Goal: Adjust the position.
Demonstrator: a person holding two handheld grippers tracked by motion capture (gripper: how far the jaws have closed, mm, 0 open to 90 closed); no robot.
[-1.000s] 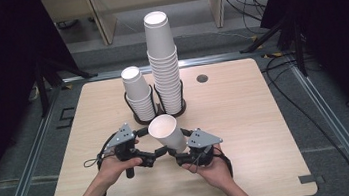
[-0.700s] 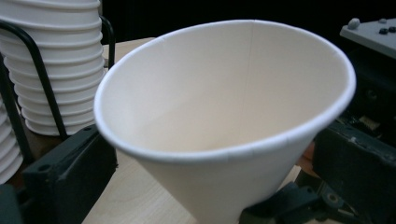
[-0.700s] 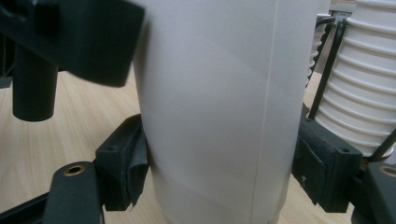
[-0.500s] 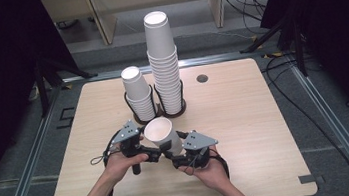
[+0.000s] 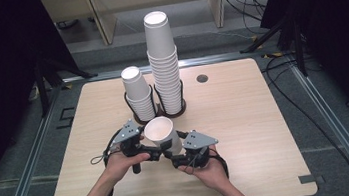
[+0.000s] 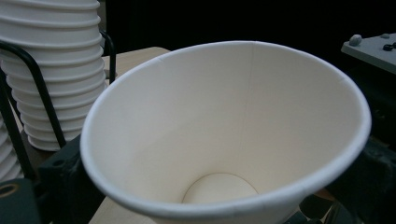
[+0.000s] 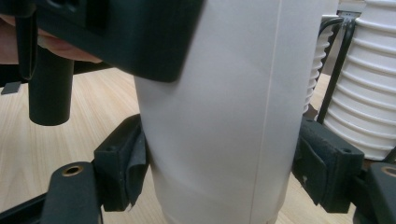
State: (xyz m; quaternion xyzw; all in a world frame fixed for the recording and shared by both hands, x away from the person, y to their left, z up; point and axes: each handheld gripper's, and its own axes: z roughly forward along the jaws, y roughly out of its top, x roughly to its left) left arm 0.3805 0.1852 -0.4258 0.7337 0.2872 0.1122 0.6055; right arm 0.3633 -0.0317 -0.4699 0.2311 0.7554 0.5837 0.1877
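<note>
A: Start big. What carries it all?

B: A pale wooden surface (image 5: 245, 119) with rounded corners. Toward its far side stands a black wire holder (image 5: 182, 108) with two rings: a tall stack of white paper cups (image 5: 163, 64) in one, a shorter white stack (image 5: 138, 95) beside it in the other.

A: And the cup in play?

B: A single white paper cup (image 5: 162, 135) sits between the two claws, near the person's edge, just in front of the holder, mouth tilted up.

A: Who has it?

B: The right claw (image 7: 219, 163) does; in the right gripper view its pads press the cup's wall on both sides, though its jaws have just been easing apart a little. The left claw (image 5: 155, 153) has just been closing from wide open; in the left gripper view the cup's open mouth looms close, but I cannot tell whether those pads touch it.

A: What could go wrong?

B: I'd judge the handover risky: if the right loosens before the left bites, the cup drops onto the surface. Squeeze too hard and the thin wall buckles. A swing toward the stacks could topple the tall one.
</note>
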